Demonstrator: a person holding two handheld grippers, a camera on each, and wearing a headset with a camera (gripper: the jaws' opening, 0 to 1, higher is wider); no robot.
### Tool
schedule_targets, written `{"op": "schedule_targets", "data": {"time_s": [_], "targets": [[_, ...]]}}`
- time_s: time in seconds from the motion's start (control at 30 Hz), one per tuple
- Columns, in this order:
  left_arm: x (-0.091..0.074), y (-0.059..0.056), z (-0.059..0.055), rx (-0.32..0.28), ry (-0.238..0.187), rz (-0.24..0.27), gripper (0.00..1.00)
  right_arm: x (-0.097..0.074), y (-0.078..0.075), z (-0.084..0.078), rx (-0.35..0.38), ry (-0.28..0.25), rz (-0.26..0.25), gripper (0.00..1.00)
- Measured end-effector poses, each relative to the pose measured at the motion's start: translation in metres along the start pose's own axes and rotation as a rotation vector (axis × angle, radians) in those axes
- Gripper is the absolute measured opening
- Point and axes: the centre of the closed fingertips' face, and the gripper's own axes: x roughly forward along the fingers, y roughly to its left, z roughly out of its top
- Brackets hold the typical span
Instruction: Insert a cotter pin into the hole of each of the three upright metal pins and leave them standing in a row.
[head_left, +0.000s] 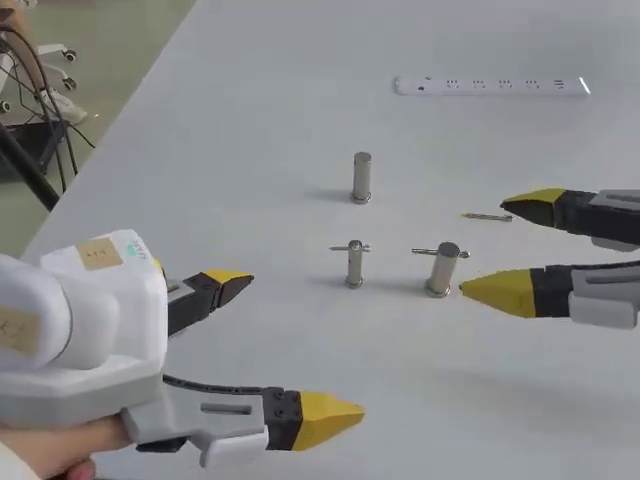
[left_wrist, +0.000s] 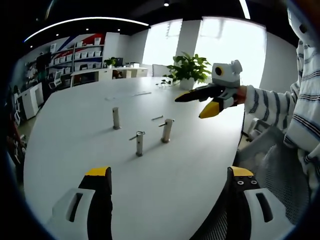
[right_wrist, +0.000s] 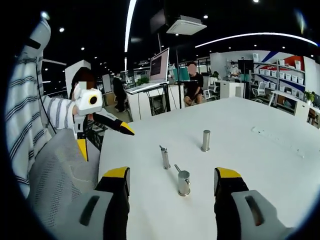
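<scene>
Your three silver metal pins all stand upright, in a loose triangle and not in a row. The far pin (head_left: 361, 177) stands bare. Nearer you, the slim pin (head_left: 354, 268) carries a cotter pin (head_left: 349, 247) crosswise near its top, and the thicker pin (head_left: 441, 272) to its right carries another cotter pin (head_left: 430, 252) likewise. A loose cotter pin (head_left: 487, 216) lies flat just beyond the thicker pin.
</scene>
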Motion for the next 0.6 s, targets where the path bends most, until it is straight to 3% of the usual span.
{"op": "schedule_targets", "data": {"time_s": [0.13, 0.27, 0.3, 0.37, 0.5, 0.6], "targets": [[0.002, 0.000, 0.003, -0.028, -0.021, -0.001, 0.94, -0.010, -0.001, -0.010, 0.063, -0.004, -0.084, 0.75], [0.006, 0.001, 0.006, -0.049, -0.041, 0.002, 0.94, -0.015, 0.004, -0.020, 0.095, 0.013, -0.106, 0.85], [0.007, 0.001, 0.007, -0.053, -0.045, 0.000, 0.94, -0.018, 0.001, -0.024, 0.090, 0.031, -0.136, 0.85], [0.010, -0.003, 0.004, -0.057, -0.034, -0.016, 0.94, -0.024, -0.002, -0.032, 0.074, 0.062, -0.176, 0.83], [0.014, -0.006, -0.001, -0.064, -0.014, -0.030, 0.95, -0.034, -0.005, -0.041, 0.139, 0.061, -0.220, 0.86], [0.017, -0.006, -0.003, -0.081, -0.013, -0.033, 0.95, -0.041, -0.004, -0.048, 0.229, 0.055, -0.261, 0.92]]}}
